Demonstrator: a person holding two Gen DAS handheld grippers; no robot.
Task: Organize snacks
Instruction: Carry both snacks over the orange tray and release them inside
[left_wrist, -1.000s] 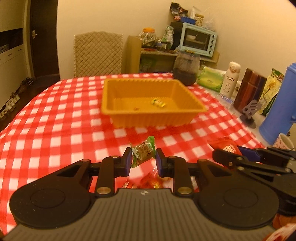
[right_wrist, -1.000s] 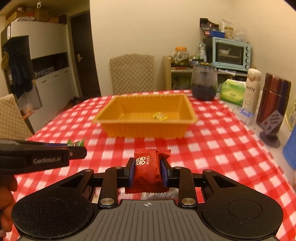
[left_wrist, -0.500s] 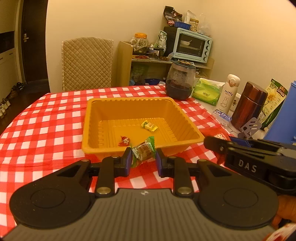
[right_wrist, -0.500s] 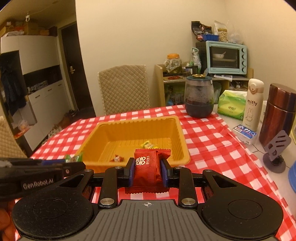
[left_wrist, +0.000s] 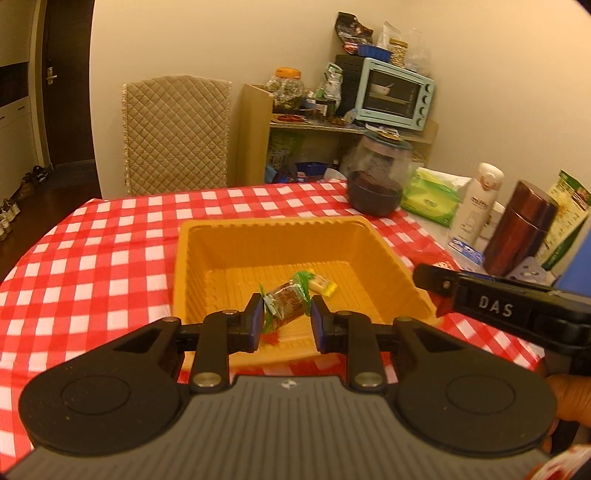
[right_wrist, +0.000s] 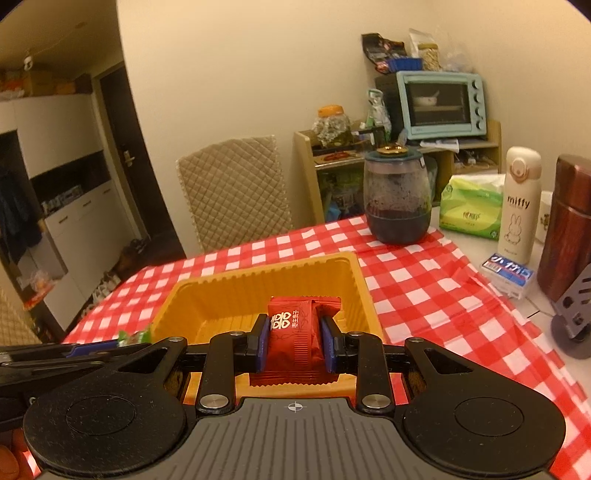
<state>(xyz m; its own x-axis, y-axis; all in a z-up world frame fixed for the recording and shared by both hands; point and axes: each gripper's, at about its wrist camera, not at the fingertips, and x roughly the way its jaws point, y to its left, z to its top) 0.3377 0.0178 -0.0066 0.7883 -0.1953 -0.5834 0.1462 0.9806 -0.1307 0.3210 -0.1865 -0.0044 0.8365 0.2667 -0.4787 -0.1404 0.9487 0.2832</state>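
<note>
Two grippers hang over the near rim of the orange tray (left_wrist: 192, 266): the left gripper (left_wrist: 287, 318) pinches a green-ended wrapped candy (left_wrist: 286, 301), the right gripper (right_wrist: 295, 341) clamps a red snack packet (right_wrist: 291, 339) whose lower edge drops behind its body. Inside the tray, a yellow candy (left_wrist: 323, 284) lies partly hidden behind the held one, with bare floor around it. Beyond, checked tablecloth (left_wrist: 110, 236) runs open on the left; the far right edge is crowded by a dark jar (right_wrist: 397, 199), tissue pack (right_wrist: 471, 206) and white bottle (right_wrist: 519, 201).
</note>
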